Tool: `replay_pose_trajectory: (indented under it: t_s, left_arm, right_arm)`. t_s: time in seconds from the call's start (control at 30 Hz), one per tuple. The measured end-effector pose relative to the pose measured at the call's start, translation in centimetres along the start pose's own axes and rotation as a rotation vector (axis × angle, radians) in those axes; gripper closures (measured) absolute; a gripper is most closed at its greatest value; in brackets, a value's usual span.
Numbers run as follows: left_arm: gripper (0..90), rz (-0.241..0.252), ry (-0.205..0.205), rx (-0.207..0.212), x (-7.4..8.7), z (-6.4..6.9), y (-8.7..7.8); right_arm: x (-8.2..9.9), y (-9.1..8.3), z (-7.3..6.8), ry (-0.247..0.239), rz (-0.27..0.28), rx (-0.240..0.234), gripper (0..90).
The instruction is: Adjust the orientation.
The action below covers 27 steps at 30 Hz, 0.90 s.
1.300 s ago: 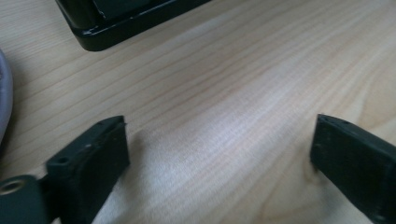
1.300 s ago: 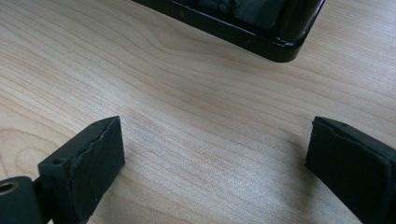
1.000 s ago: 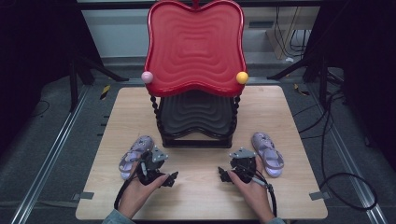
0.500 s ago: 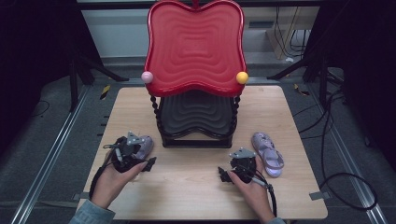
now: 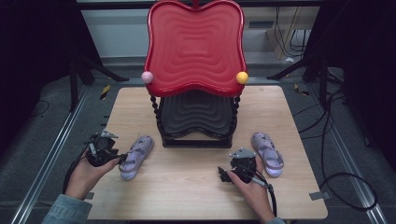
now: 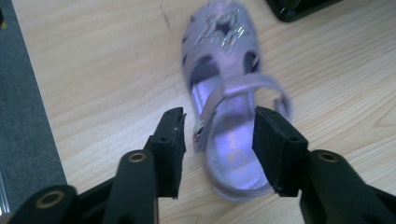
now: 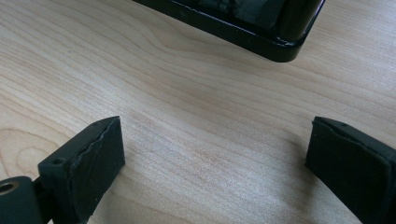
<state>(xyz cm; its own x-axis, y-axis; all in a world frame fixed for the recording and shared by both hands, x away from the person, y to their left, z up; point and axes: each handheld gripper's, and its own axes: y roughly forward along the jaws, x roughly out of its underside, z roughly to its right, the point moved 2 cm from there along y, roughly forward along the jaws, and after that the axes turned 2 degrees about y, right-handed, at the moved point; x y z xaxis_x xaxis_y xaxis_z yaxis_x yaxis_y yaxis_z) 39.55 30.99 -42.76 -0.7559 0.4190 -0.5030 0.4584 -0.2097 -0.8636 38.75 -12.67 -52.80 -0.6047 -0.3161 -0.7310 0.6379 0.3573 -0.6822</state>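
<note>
Two lilac sandals lie on the wooden table (image 5: pixel 187 182). The left sandal (image 5: pixel 135 156) points toward the rack, and my left gripper (image 5: pixel 120 159) sits at its heel end. In the left gripper view the sandal (image 6: pixel 217 42) has a glittery toe, and the left gripper (image 6: pixel 219 149) is open with one jaw on each side of the heel. The right sandal (image 5: pixel 267 154) lies just right of my right gripper (image 5: pixel 225 175). The right gripper (image 7: pixel 215 168) stands wide open over bare wood with nothing between its jaws.
A two-tier rack stands mid-table: a red wavy tray (image 5: pixel 195 46) above a black one (image 5: pixel 196 114), with a pink ball (image 5: pixel 147 77) and a yellow ball (image 5: pixel 242 77) on its posts. Its black base (image 7: pixel 261 39) lies ahead of the right gripper. Cables (image 5: pixel 345 182) trail on the floor at right.
My left gripper has swung out to the left of the left sandal and now faces its heel with its jaws around it. The right gripper and both sandals have stayed put.
</note>
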Motion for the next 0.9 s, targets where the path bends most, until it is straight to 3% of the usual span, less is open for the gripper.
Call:
replay_pose_trajectory:
  t_s: [0.2,0.3,0.37,0.53,0.73,0.77,0.9]
  left_arm:
    - [59.3,-0.080,-0.006,0.010,0.5,-0.9,2.0]
    - [65.9,-0.109,0.008,0.044,0.4,-0.8,3.1]
    - [75.6,-0.112,0.008,0.037,0.3,-0.9,3.4]
    - [80.5,-0.098,0.003,0.051,0.4,-0.8,2.9]
    - [81.2,-0.061,0.062,0.080,0.7,1.2,0.9]
    - [81.3,-0.037,0.104,0.108,0.7,2.5,0.1]
    - [81.3,-0.017,0.191,0.160,0.2,5.2,-0.2]
  right_arm:
    - [0.0,0.0,0.0,0.000,0.000,0.000,4.5]
    - [0.0,0.0,0.0,0.000,0.000,0.000,4.5]
    - [0.0,0.0,0.0,0.001,0.000,-0.001,4.5]
    - [0.0,0.0,0.0,-0.001,0.000,0.000,4.5]
    - [0.0,0.0,0.0,-0.002,0.000,0.000,4.6]
    - [0.0,0.0,0.0,-0.002,0.000,-0.001,4.6]
    - [0.0,0.0,0.0,-0.002,0.000,-0.001,4.6]
